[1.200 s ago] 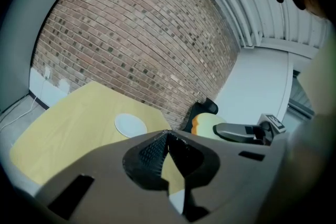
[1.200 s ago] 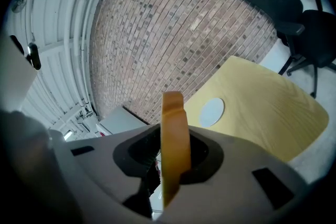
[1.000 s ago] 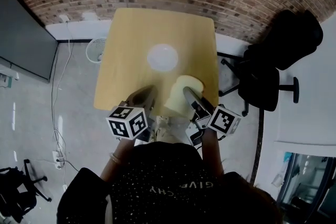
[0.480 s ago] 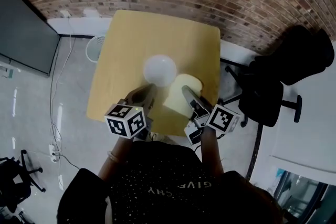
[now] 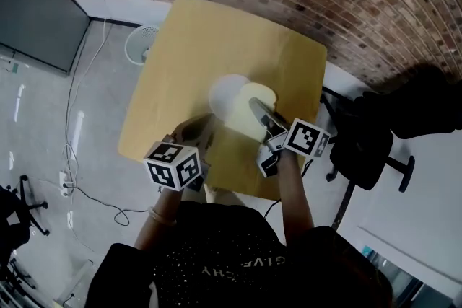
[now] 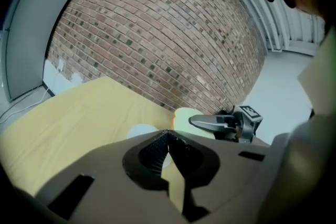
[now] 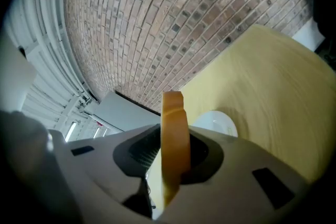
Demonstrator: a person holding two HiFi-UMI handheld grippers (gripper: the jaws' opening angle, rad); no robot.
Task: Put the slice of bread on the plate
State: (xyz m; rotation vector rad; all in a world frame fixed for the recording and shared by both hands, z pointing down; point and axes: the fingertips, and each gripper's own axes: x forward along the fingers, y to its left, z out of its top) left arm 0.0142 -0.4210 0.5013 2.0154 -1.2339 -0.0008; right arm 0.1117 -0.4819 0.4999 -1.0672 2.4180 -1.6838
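Bread slice (image 7: 175,128) between jaws of right tool (image 5: 257,109)

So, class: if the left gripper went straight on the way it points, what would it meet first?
Probably the white plate, just ahead of the left gripper; depth is unclear.

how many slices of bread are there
1. The slice of bread is clamped between the jaws of the right gripper, overlapping the right side of the plate in the head view. No other slice shows on the table.
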